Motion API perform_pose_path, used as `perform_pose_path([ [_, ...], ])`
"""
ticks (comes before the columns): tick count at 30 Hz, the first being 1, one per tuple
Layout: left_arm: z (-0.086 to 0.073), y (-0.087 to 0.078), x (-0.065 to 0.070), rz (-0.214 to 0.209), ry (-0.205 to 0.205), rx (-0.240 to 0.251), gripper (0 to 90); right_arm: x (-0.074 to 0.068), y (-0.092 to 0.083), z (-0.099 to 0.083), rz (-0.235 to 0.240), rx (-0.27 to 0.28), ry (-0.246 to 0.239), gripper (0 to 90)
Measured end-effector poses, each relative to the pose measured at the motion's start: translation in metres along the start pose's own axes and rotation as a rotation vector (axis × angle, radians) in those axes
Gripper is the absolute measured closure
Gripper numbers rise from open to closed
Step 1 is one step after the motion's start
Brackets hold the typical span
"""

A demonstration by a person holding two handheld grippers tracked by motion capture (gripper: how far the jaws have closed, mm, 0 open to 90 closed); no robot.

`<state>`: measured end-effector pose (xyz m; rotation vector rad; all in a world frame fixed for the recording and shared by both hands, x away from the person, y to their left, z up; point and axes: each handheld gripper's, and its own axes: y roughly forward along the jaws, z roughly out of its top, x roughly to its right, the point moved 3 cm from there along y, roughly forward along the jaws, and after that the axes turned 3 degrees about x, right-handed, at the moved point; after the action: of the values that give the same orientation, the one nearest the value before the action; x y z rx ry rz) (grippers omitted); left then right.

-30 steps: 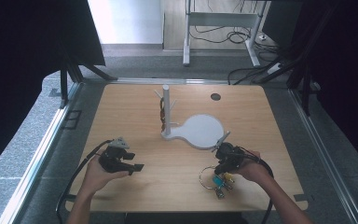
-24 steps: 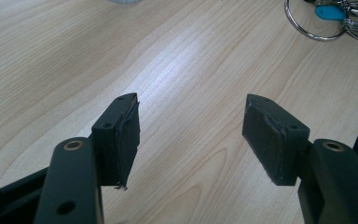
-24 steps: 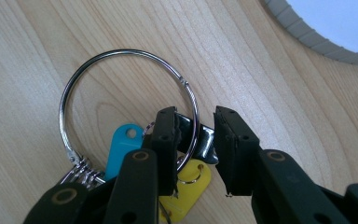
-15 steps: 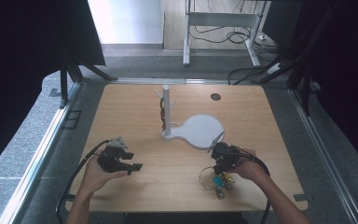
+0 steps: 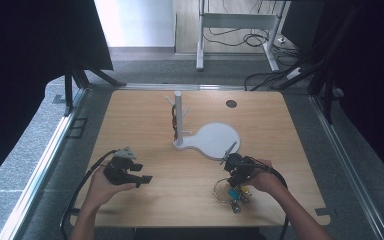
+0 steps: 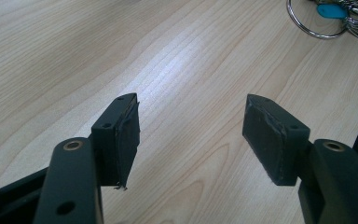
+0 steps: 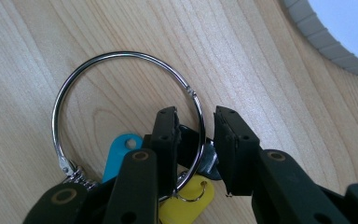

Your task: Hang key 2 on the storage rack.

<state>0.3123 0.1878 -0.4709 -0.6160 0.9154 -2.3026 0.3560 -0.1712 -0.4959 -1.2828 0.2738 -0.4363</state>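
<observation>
From the high view, little has changed over the last second: the left gripper (image 5: 130, 172) sits where it was near the front left of the table (image 5: 130, 115), and the right gripper (image 5: 235, 167) has only crept in over the key ring (image 5: 225, 190), which lies at the front right, near the round base of the white peg stand (image 5: 200, 137). That small shift suggests the approach is over and the pick-up is about to start. In the left gripper view, the jaws are spread wide over bare wood with nothing between them, and the ring with its tags shows far off at the top right corner (image 6: 317, 23). In the right gripper view, the jaws are partly closed and straddle the wire of the ring (image 7: 121, 93), one jaw inside the loop and one outside; a gap still shows beside the wire, so the pads do not yet pinch it. A blue tag (image 7: 121, 154) and a yellow tag (image 7: 191, 200) lie under the jaws. The ring rests flat on the table, not lifted.
</observation>
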Motion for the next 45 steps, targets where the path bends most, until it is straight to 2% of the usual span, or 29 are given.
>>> perform_pose_path([
  [11, 0.000, 0.001, 0.000, -0.006, 0.001, -0.001, 37.0, 0.001, 0.007, 0.003, -0.004, -0.034, -0.020, 73.5],
  [24, 0.000, 0.000, 0.000, -0.009, -0.003, 0.003, 37.0, 0.003, 0.010, 0.010, -0.001, -0.058, -0.013, 76.5],
  [29, 0.000, -0.001, 0.000, -0.009, -0.004, 0.007, 37.0, 0.002, 0.014, 0.012, 0.007, -0.072, -0.057, 77.7],
  [36, -0.001, -0.001, -0.001, -0.008, -0.004, 0.003, 37.0, 0.002, 0.014, 0.013, 0.016, -0.103, -0.063, 83.8],
  [38, -0.001, -0.001, -0.001, -0.007, -0.007, 0.005, 37.0, 0.003, 0.014, 0.011, 0.031, -0.106, -0.069, 83.6],
  [45, -0.001, 0.000, -0.002, -0.009, -0.005, -0.003, 37.0, 0.002, 0.014, 0.010, 0.026, -0.116, -0.072, 84.0],
])
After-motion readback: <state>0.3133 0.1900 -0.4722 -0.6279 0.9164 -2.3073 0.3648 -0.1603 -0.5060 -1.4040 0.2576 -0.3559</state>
